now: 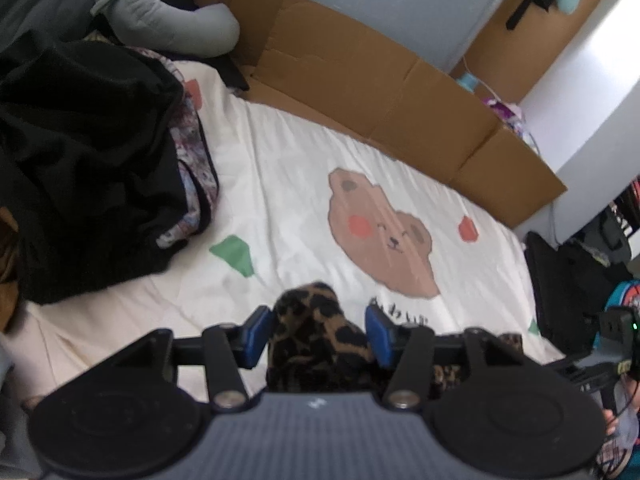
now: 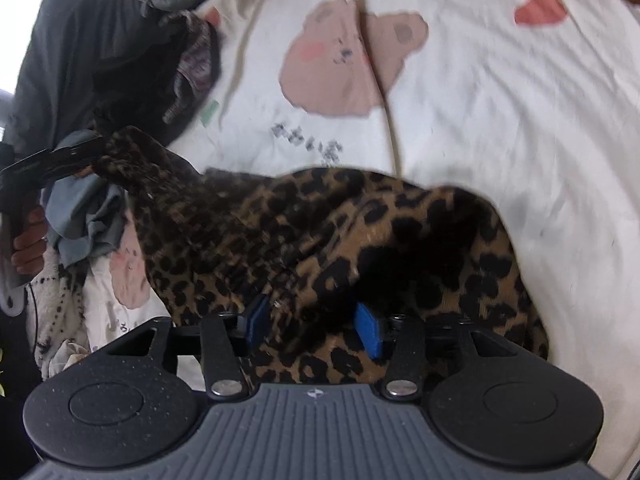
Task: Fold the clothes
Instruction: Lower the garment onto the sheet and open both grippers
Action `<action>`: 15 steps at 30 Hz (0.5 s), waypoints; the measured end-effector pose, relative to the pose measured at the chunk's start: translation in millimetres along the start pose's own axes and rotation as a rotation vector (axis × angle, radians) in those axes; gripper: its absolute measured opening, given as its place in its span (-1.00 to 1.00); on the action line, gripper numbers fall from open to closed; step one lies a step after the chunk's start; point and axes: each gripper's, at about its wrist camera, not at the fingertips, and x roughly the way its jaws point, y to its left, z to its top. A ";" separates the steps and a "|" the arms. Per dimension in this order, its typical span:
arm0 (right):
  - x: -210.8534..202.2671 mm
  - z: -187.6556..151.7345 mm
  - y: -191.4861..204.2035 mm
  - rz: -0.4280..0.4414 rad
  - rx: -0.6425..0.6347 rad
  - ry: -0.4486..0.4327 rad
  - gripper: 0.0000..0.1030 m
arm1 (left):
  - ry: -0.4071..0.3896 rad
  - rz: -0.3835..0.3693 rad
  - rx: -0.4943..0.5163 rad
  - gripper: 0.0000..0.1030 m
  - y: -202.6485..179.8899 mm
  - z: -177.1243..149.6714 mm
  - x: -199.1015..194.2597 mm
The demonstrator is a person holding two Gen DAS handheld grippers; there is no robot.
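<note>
Leopard-print garment [image 2: 360, 232] lies bunched on the bed [image 2: 520, 120]. Left gripper [image 1: 316, 332] and right gripper [image 2: 316, 320] jaws stand apart, cloth between them unclamped; likely regrasping to spread it.

Left tool [image 1: 318, 334] angled down, jaws apart (right tool [image 2: 314, 326] likewise).

Leopard-print cloth [image 2: 360, 240]: brown with black spots, soft, bunched up. Laid in heap on white bear-print blanket [image 2: 520, 120]. One end pulled up and out to left. Bump of it seen in left wrist view.
</note>
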 end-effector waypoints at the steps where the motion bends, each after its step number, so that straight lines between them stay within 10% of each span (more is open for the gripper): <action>1: 2.9 -1.6 -1.8 0.003 0.015 0.006 0.15 | 0.012 -0.007 -0.006 0.08 0.4 -2.6 2.1; 7: 17.4 -0.9 1.3 0.044 0.055 0.042 0.14 | 0.062 -0.031 -0.024 0.04 -3.0 -10.8 21.3; 10: 20.7 4.8 2.6 0.038 0.065 0.055 -0.62 | 0.084 -0.011 -0.033 -0.41 -3.0 -11.7 29.1; 15: 6.0 13.9 0.3 0.032 0.101 -0.022 -0.76 | 0.049 -0.012 -0.064 -0.60 -2.2 -5.2 27.2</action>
